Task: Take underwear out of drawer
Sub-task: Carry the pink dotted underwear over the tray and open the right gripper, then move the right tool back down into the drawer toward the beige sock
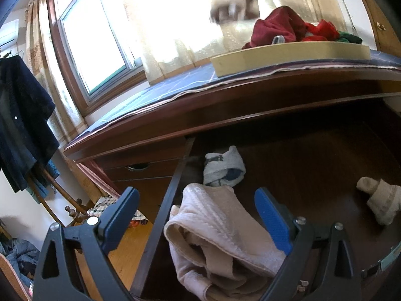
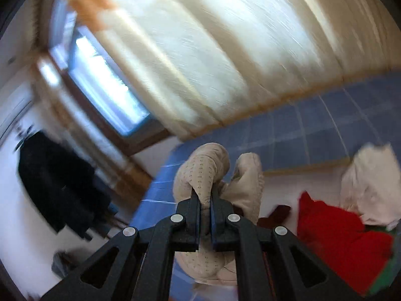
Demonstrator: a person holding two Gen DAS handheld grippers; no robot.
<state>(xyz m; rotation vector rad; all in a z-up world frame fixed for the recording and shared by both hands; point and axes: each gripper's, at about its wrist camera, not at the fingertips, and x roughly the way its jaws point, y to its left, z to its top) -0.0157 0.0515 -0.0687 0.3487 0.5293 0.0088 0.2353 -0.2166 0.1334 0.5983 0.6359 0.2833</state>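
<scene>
In the left wrist view my left gripper (image 1: 198,200) is open above the open dark wooden drawer (image 1: 313,150), its fingers on either side of a crumpled beige underwear (image 1: 220,230). A grey folded garment (image 1: 223,166) lies behind it and a cream piece (image 1: 381,200) at the right. In the right wrist view my right gripper (image 2: 206,195) is shut on a beige dotted underwear (image 2: 203,173), held up over the blue tiled dresser top (image 2: 300,135). That view is motion-blurred.
A shallow beige tray (image 1: 288,55) on the dresser top holds red (image 1: 275,28) and green clothes; red cloth (image 2: 335,233) and white cloth (image 2: 371,188) show in the right wrist view. Window and curtains behind. Dark clothes (image 1: 22,125) hang at the left.
</scene>
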